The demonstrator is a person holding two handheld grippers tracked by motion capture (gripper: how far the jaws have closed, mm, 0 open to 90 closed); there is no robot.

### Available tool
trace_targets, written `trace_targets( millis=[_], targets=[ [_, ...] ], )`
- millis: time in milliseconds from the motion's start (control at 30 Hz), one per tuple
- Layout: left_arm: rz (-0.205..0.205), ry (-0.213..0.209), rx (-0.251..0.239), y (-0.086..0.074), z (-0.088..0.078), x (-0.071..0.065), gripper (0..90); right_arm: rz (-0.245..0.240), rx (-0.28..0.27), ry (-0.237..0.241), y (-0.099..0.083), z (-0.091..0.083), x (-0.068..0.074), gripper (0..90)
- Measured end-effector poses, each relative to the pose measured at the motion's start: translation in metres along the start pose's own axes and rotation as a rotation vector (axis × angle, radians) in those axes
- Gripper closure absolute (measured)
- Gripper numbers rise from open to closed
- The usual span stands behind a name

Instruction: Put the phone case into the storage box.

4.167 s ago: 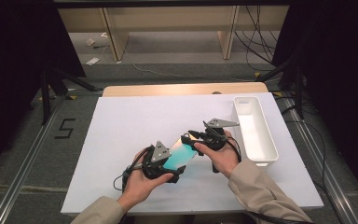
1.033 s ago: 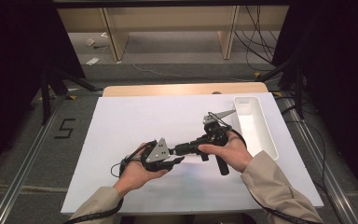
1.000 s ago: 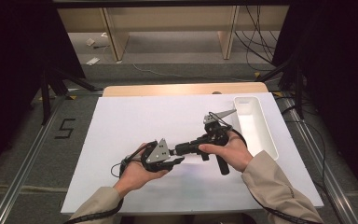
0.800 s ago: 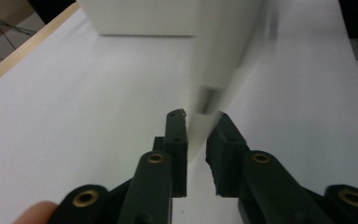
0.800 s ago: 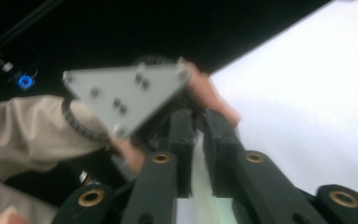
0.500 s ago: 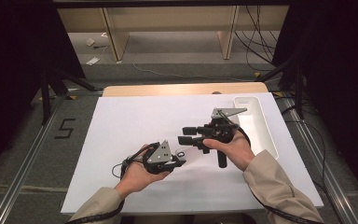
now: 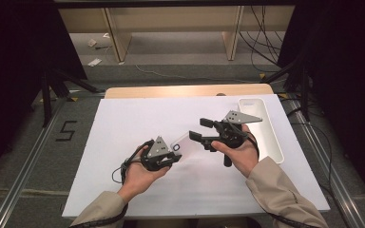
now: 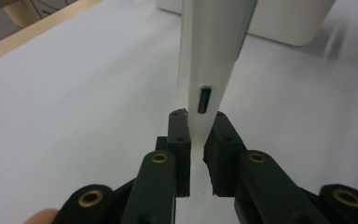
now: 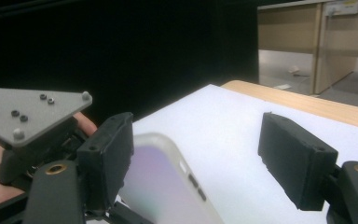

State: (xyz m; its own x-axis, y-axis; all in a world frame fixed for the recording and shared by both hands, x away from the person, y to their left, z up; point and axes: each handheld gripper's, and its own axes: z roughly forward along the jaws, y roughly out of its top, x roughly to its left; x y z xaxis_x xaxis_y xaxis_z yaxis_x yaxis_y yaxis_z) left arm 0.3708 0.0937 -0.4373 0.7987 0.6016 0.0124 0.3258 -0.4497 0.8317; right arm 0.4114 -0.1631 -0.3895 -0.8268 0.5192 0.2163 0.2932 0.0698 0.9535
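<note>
The left gripper (image 7: 171,159) is clamped on the edge of a flat white plastic phone case (image 8: 212,60) – held above the white table (image 7: 123,123). The right gripper (image 7: 200,129) has just been opening – its pads stand clear of the case between them.

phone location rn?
High view: the phone is mid-table above the white sheet, clamped in the left gripper, just left of the open right gripper.

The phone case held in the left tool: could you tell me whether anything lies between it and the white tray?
Nothing visible does. The phone case is clamped in the left tool; the right tool is beside it, jaws just opened, and bare mat reaches the white tray.
</note>
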Motion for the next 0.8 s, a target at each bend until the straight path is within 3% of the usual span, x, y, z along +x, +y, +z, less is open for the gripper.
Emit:
trace_targets(
  millis=[300,533,800],
  targets=[
    [-0.118,0.043,0.037,0.001,0.0,0.004,80.8,-0.048,0.028,-0.065,-0.014,0.003,0.007,24.0],
    [-0.146,0.049,0.056,0.004,-0.001,0.004,80.8,-0.084,0.034,-0.104,-0.017,0.004,0.011,20.1],
    [-0.157,0.05,0.078,0.006,0.002,0.004,80.7,-0.09,0.034,-0.119,-0.02,0.004,0.014,18.5]
  ],
)
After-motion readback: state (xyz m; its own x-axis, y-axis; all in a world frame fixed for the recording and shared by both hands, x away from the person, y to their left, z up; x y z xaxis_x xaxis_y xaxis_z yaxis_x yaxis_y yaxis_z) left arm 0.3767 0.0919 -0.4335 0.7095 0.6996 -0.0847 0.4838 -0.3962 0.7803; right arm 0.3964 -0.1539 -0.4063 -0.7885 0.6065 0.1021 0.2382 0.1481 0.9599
